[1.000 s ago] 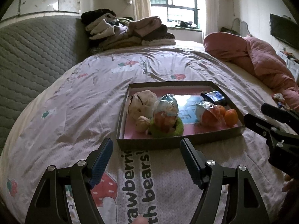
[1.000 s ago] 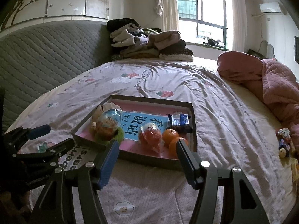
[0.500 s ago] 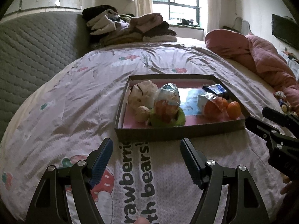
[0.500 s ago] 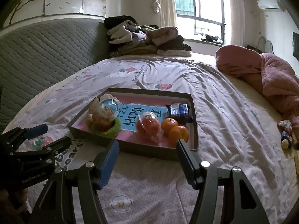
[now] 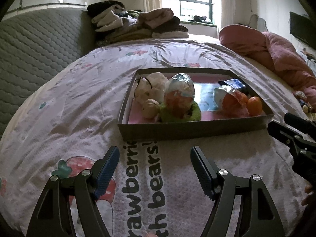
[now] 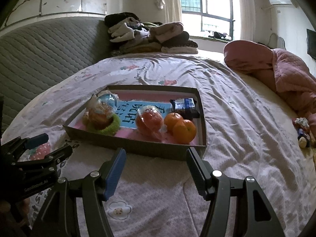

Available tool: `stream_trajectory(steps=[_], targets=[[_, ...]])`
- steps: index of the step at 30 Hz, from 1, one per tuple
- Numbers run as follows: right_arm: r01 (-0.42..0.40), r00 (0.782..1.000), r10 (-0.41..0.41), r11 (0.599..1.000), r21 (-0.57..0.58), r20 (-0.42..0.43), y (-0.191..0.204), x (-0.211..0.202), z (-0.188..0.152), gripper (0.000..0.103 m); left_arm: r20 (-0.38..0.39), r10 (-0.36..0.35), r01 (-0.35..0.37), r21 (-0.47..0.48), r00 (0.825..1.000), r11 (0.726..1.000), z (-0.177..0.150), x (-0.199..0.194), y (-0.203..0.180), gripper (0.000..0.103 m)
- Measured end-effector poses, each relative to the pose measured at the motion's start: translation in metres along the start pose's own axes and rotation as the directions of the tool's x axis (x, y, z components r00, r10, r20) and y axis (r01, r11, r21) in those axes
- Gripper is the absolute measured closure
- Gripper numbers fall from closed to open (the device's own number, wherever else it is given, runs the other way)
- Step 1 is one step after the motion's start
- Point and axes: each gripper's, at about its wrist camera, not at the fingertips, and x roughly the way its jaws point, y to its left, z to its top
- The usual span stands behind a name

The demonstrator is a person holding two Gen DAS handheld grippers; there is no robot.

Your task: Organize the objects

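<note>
A shallow brown cardboard tray [image 5: 189,132] [image 6: 138,148] with a pink floor lies on the bed. In it are a white cloth pouch [image 5: 150,86], a walnut [image 5: 150,107], a wrapped fruit on a green ring [image 5: 179,96] [image 6: 102,112], another wrapped orange fruit [image 5: 229,98] [image 6: 149,119], two tangerines [image 6: 180,126] and a dark blue snack packet [image 5: 234,83] [image 6: 184,105]. My left gripper [image 5: 155,164] is open and empty just in front of the tray. My right gripper [image 6: 156,165] is open and empty at the tray's near right corner.
The bed has a pale strawberry-print sheet [image 5: 79,102]. A grey quilted headboard [image 5: 35,55] is at left, a pile of folded clothes [image 5: 138,25] at the far end, a pink quilt [image 6: 280,73] at right. Small toys [image 6: 302,130] lie at the right edge.
Both grippers have pulled back slightly and tilted, so the tray sits a little farther away and higher in view. Both stay open and empty. Nothing in the tray moved.
</note>
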Motion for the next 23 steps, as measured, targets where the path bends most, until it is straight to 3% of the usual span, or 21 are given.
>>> stream_trajectory(steps=[23], targets=[[0.0,0.998,0.001,1.0,0.019,-0.063,-0.003,0.017,-0.012,0.04,-0.029,-0.01,0.01,0.002,1.0,1.0,-0.007,0.009,-0.001,0.028]])
